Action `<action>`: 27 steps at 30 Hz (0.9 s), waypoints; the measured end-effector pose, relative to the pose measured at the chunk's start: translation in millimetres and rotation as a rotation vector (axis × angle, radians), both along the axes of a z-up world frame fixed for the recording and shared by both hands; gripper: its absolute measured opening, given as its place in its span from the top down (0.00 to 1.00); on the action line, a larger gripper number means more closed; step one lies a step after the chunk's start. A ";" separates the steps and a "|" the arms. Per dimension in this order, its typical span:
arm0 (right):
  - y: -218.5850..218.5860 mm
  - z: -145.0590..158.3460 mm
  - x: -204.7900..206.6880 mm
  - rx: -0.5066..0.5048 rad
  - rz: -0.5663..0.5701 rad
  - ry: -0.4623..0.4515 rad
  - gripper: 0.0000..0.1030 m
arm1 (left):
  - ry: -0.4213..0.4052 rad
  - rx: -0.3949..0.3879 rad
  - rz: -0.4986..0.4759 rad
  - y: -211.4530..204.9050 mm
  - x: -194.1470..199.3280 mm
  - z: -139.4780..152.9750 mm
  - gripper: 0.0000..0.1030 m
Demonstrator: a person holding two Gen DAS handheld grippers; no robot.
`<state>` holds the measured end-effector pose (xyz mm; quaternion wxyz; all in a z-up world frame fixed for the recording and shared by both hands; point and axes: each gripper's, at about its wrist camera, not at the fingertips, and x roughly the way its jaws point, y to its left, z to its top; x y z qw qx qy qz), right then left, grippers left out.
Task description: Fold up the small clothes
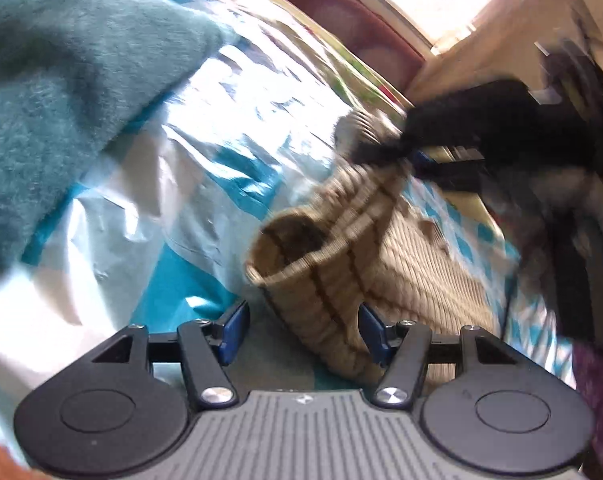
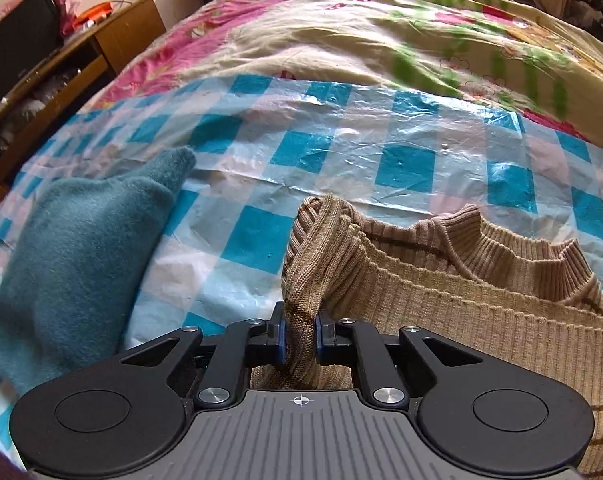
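Observation:
A tan ribbed sweater [image 2: 461, 320] lies on a blue-and-white checked plastic sheet [image 2: 341, 152], its collar toward the right. My right gripper [image 2: 301, 336] is shut on a bunched sleeve of the sweater, lifted off the sheet. In the left wrist view the same sweater [image 1: 421, 264] shows, with the right gripper [image 1: 417, 160] blurred at the upper right, pinching that sleeve's far end. The sleeve's open cuff [image 1: 297, 240] hangs just ahead of my left gripper [image 1: 305, 332]. The left jaws stand apart with the sleeve between them, and the left pad is clear of the cloth.
A teal fleece garment [image 2: 81, 260] lies heaped on the sheet's left side and fills the left wrist view's upper left [image 1: 61, 80]. A floral bedspread [image 2: 341, 40] covers the bed beyond. A wooden cabinet [image 2: 81, 60] stands beside the bed at the left.

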<state>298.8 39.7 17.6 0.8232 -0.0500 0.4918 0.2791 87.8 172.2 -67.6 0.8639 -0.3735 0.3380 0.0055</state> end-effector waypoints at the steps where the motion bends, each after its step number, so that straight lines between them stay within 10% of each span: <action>1: -4.0 1.1 -0.3 0.012 -0.002 0.005 0.89 | 0.002 -0.008 0.014 1.9 2.3 -0.9 0.39; 6: -19.3 9.2 1.2 0.052 -0.009 0.018 0.89 | -0.012 0.058 0.021 -7.4 16.9 3.6 0.42; 10: -38.4 17.6 4.5 0.086 -0.029 0.017 0.89 | -0.083 0.060 -0.056 -20.2 20.7 16.5 0.74; 18: -122.5 38.5 20.5 0.189 -0.140 -0.004 0.91 | -0.229 0.144 -0.265 -89.2 42.4 60.5 0.78; 27: -104.3 13.8 14.6 0.189 -0.076 0.045 0.90 | -0.084 0.053 -0.166 -66.7 25.3 22.2 0.79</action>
